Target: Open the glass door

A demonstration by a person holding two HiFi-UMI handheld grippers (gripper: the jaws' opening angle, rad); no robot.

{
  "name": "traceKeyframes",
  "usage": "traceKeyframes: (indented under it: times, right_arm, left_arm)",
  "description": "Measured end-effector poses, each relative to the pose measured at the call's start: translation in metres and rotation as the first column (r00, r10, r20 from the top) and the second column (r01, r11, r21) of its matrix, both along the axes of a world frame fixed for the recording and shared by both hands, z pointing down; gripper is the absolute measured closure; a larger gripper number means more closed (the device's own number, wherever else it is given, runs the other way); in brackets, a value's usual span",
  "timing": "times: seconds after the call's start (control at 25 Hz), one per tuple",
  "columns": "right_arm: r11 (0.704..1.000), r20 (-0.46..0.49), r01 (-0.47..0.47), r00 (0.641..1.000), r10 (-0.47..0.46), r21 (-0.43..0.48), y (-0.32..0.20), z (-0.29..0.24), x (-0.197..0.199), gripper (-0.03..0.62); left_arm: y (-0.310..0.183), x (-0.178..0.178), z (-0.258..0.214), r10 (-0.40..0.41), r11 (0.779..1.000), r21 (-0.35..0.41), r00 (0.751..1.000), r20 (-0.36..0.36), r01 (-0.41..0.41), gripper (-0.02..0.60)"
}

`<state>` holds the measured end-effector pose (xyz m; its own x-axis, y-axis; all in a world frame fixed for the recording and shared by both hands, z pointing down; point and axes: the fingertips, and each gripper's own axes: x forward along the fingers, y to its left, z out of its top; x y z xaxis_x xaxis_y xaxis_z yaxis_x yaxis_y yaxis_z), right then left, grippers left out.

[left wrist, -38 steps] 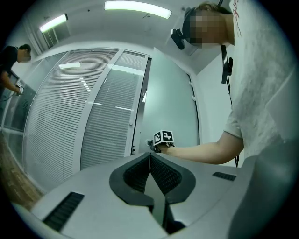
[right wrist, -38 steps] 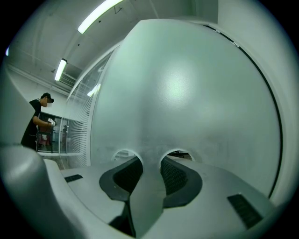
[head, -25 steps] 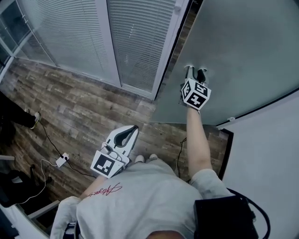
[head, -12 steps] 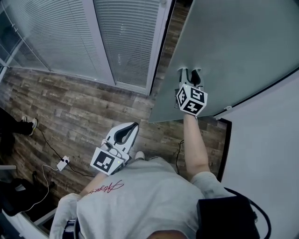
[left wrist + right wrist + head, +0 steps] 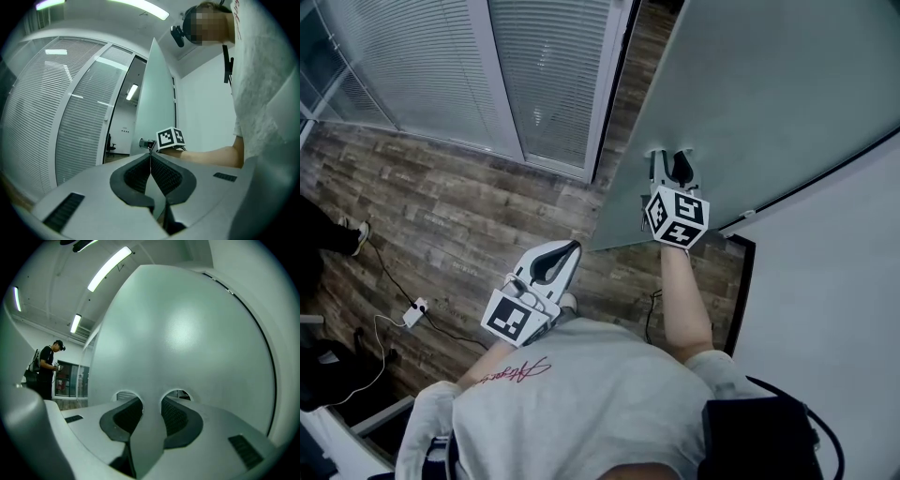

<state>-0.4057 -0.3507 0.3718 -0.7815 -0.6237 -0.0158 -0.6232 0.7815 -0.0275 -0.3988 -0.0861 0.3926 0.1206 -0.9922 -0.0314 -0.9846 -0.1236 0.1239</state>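
The right gripper (image 5: 672, 157) has its two jaws wide apart with nothing between them. Their tips look pressed flat on the one glass door (image 5: 769, 84), which fills the 1 o'clock part of the head view. The left gripper (image 5: 570, 248), at 7 o'clock, has its two jaws closed tight together on nothing. One white plug box (image 5: 416, 312) lies on the wood floor (image 5: 469, 216) at 8 o'clock. In the right gripper view, one person (image 5: 47, 369) stands far off at 9 o'clock.

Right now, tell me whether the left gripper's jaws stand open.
No, the left gripper has its two dark pads meeting at the tips, with nothing between them.
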Motion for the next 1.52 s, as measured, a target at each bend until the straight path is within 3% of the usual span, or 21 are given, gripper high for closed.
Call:
traceKeyframes:
  times: [0.68,1.16,1.52]
  right_arm:
    - [0.987,0.006,0.16,0.987,-0.16,0.007,0.073,-0.004,0.08,0.461]
    - [0.975,-0.011,0.22,0.975,-0.22,-0.004,0.111,-0.004,0.143,0.461]
    - [0.967,-0.027,0.253,0.967,-0.253,-0.011,0.131,-0.004,0.186,0.461]
  left_arm:
    - [0.032,0.116,-0.001,-0.078,0.997,0.012,0.997,0.002,0.078,0.565]
    - [0.081,0.145,-0.023,-0.237,0.969,0.078,0.971,0.02,0.235,0.565]
    - [0.108,0.18,-0.027,-0.135,0.989,0.065,0.991,0.011,0.134,0.565]
